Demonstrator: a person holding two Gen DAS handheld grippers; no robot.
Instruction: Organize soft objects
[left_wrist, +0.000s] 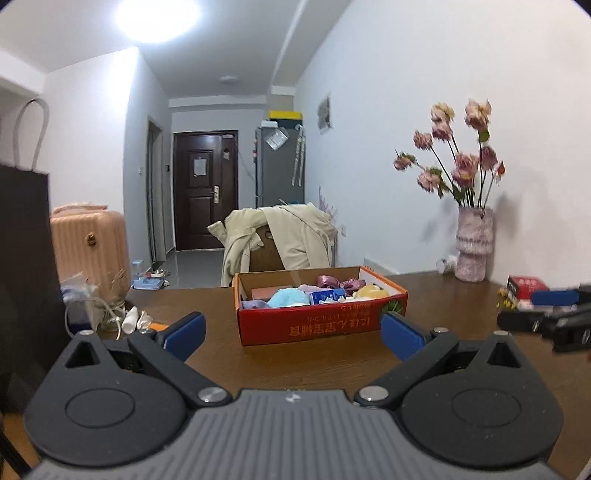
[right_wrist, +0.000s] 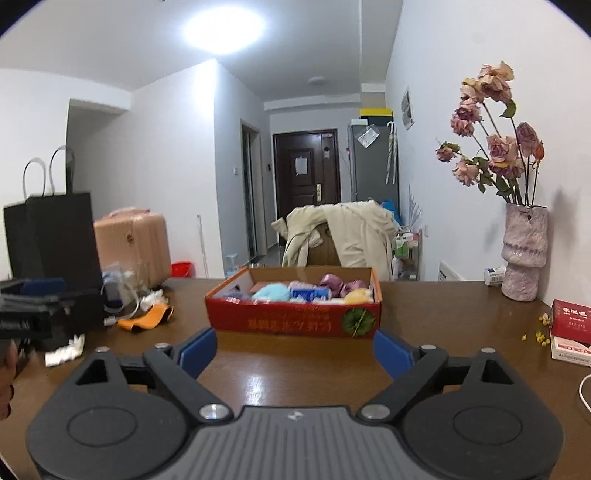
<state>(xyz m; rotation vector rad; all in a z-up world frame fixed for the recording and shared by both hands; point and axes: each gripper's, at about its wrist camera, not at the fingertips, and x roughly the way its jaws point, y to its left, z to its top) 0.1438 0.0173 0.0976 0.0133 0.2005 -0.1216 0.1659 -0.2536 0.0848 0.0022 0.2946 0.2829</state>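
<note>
The open red cardboard box (right_wrist: 293, 321), packed with pastel soft items, sits mid-table beyond the left gripper (left_wrist: 293, 332) and right gripper (right_wrist: 295, 350), both spread wide and empty

A: What stands on the tabletop (right_wrist: 295, 369)?
B: A red box (right_wrist: 293, 317) at the centre, a vase (right_wrist: 524, 251) at the right, a black bag (right_wrist: 55, 236) at the left.

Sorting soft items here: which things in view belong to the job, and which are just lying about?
Job: red box holding soft items; left gripper and right gripper, both open and empty.

Lying about: vase, black bag, suitcase, coat, orange cloth, small red carton.
</note>
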